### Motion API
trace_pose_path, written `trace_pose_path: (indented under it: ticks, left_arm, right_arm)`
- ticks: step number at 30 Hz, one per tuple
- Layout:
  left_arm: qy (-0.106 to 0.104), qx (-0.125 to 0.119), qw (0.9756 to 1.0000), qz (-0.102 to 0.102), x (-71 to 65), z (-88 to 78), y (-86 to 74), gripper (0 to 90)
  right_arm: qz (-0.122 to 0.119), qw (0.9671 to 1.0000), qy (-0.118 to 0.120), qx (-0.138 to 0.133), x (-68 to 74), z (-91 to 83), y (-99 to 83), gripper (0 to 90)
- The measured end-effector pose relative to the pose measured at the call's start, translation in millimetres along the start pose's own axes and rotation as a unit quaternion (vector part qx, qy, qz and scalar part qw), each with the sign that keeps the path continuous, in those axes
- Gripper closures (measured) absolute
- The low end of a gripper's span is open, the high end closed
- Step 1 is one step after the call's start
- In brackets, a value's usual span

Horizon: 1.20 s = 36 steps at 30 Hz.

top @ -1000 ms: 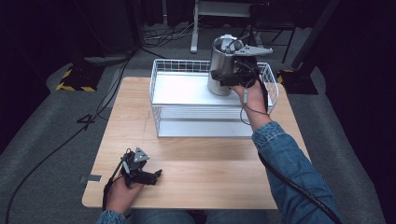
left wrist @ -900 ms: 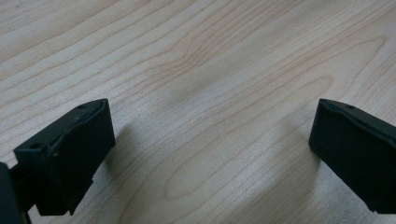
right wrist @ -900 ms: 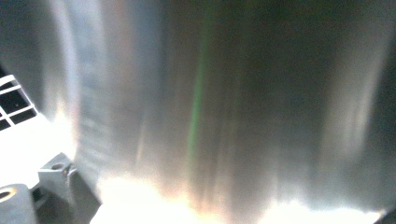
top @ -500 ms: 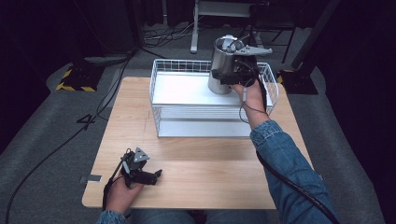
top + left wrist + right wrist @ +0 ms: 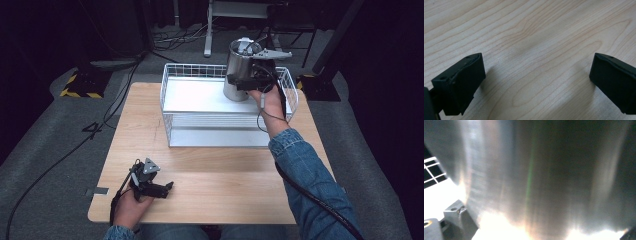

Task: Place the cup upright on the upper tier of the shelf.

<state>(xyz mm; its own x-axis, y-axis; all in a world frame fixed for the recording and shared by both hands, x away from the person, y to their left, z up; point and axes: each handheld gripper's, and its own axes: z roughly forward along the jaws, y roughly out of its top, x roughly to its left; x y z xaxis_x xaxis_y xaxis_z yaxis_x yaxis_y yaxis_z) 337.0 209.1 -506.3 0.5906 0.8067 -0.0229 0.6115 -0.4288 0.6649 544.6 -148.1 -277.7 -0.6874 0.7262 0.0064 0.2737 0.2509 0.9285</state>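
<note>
Since one second ago almost nothing has moved: the steel canister point(image 5: 240, 70) stands at the same far right corner of the white wire basket point(image 5: 200, 125), and both your hands keep their places.

The canister is directly in front of your right gripper point(image 5: 239, 81), pressed so near that in the right gripper view its brushed steel wall point(image 5: 536, 177) covers nearly everything. Its long axis is upright, the open mouth points up, and something pale and crumpled sits in the mouth; I cannot tell what it is. The jaws of this gripper seem to lie one on each side of the canister's lower wall, so you are probably holding it, but the pictures do not show the contact clearly and I cannot say whether they are clamped. The base seems to rest on the white floor of the basket, or just above it; this too is not clear.

Your right hand point(image 5: 267, 100) is by far the nearer one. Your left gripper point(image 5: 534, 82) is well apart from the canister, low over the wooden table point(image 5: 220, 195) at its near left corner, jaws wide, nothing between them but bare wood.

If you lift next, I judge that you should keep the axis vertical, or the contents may fall out.
</note>
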Motion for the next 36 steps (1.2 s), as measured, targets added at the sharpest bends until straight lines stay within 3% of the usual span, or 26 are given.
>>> trace_pose_path:
  ticks: [6, 10, 18, 23, 32, 36]
  left_arm:
    - [0.000, 0.000, 1.0000, 0.000, 0.0, 0.0, 0.0, 0.7]
    - [0.000, 0.000, 1.0000, 0.000, 0.0, 0.0, 0.0, 0.7]
    - [0.000, 0.001, 1.0000, 0.002, 0.3, -0.1, 0.1, 0.7]
    - [0.001, 0.001, 1.0000, 0.003, 0.4, -0.2, 0.0, 0.7]
    - [-0.001, 0.002, 1.0000, 0.000, -0.2, -0.8, -0.5, 0.8]
    - [-0.001, 0.002, 1.0000, 0.000, -0.4, -0.9, -0.8, 0.8]
  right_arm:
    - [0.004, 1.0000, 0.004, 0.000, -1.7, 0.4, -0.5, 3.1]
    - [0.004, 0.9998, -0.014, -0.010, 1.9, -1.3, -0.1, 0.0]
    - [-0.001, 0.9998, -0.020, -0.008, 3.1, -12.9, -1.9, 0.0]
    - [-0.018, 0.9995, -0.023, -0.010, 4.5, -27.5, -5.1, 0.0]
    - [-0.012, 0.9996, -0.002, -0.025, 3.5, -61.6, -12.6, 0.0]
    - [-0.020, 0.9994, 0.010, -0.027, 5.8, -78.4, -17.5, 0.0]
